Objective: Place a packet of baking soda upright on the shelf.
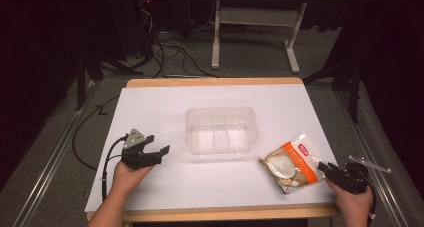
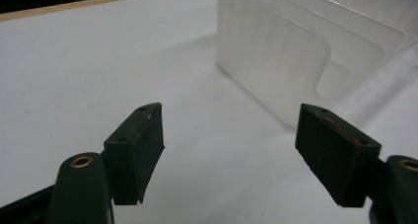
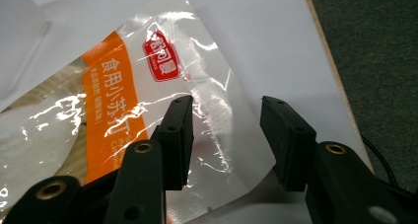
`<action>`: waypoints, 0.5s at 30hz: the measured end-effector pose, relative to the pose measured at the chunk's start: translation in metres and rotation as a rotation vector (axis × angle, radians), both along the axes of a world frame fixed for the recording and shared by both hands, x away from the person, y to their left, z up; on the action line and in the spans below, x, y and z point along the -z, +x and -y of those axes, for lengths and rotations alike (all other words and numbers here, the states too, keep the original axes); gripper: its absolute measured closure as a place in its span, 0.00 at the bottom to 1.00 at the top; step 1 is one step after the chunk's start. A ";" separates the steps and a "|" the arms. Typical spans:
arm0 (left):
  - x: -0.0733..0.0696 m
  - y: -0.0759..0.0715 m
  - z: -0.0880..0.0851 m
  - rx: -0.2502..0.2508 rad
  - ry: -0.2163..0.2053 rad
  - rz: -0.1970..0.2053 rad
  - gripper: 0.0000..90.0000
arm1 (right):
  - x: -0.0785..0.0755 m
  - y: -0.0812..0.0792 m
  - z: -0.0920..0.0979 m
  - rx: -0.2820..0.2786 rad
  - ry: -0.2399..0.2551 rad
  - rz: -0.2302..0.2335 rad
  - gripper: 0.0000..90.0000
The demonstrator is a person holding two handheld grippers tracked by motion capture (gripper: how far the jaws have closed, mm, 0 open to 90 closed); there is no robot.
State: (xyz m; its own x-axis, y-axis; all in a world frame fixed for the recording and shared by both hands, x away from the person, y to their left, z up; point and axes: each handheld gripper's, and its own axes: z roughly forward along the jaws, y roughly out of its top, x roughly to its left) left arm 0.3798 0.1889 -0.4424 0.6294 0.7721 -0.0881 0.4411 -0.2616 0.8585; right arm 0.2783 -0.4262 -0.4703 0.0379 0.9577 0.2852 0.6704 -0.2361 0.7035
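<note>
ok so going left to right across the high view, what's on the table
left gripper → clear plastic container → orange and white food packet → right gripper, at the packet's right edge

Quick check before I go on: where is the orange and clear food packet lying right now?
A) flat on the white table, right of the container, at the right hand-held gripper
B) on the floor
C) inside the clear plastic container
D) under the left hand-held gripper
A: the packet lies on the white table, right of the clear container, with its corner between the open jaws of the right hand-held gripper.
</note>
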 end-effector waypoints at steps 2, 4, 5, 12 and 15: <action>0.000 0.000 0.001 0.001 0.002 0.001 0.30 | 0.000 0.000 -0.001 -0.006 0.003 -0.003 0.66; 0.000 0.000 0.001 0.001 0.004 -0.002 0.30 | 0.000 0.000 -0.002 -0.011 -0.006 -0.002 0.71; 0.001 0.000 0.001 0.001 0.003 -0.004 0.30 | -0.001 0.000 -0.002 -0.016 -0.010 0.001 0.73; 0.000 -0.001 0.001 -0.001 0.003 -0.002 0.30 | 0.002 0.001 0.002 -0.020 0.002 -0.020 0.81; 0.000 -0.001 0.001 0.001 0.006 -0.003 0.30 | 0.003 0.001 0.003 -0.018 0.011 -0.023 0.84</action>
